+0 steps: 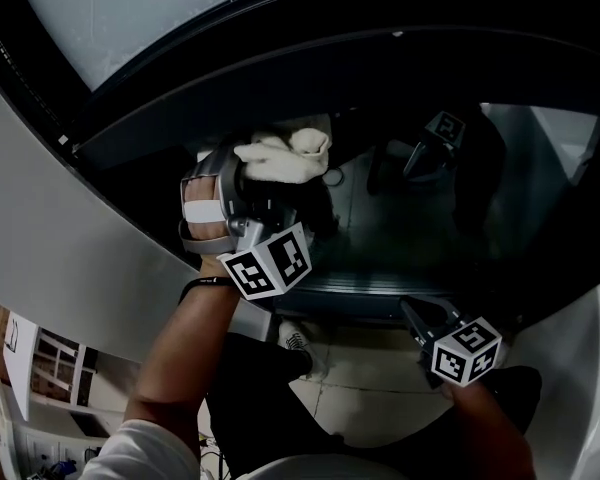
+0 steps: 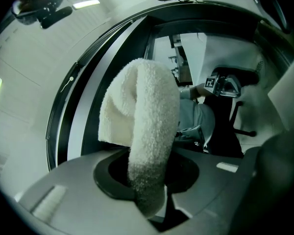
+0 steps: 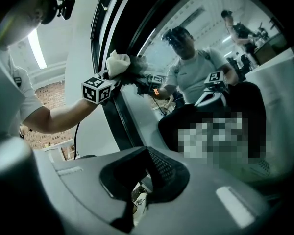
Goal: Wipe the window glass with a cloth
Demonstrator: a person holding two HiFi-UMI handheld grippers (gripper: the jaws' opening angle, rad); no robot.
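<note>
A white terry cloth [image 1: 280, 156] is bunched between the jaws of my left gripper [image 1: 265, 175], which is shut on it. The gripper presses it against the upper left part of the dark window glass [image 1: 410, 218], close to the black frame. In the left gripper view the cloth [image 2: 149, 126] stands up from the gripper [image 2: 148, 192] and hides much of the glass [image 2: 193, 58]. My right gripper [image 1: 417, 318] hangs low at the right, below the glass, jaws together and holding nothing. Its own view shows the right gripper [image 3: 143, 182], the cloth [image 3: 116, 61] and the reflecting glass [image 3: 201, 43].
A curved black window frame [image 1: 280, 78] runs round the glass, with a white body panel [image 1: 60, 238] to its left. The glass mirrors a marker cube [image 1: 446, 126] and a person. Below are tiled floor [image 1: 370, 373] and a shoe [image 1: 298, 340].
</note>
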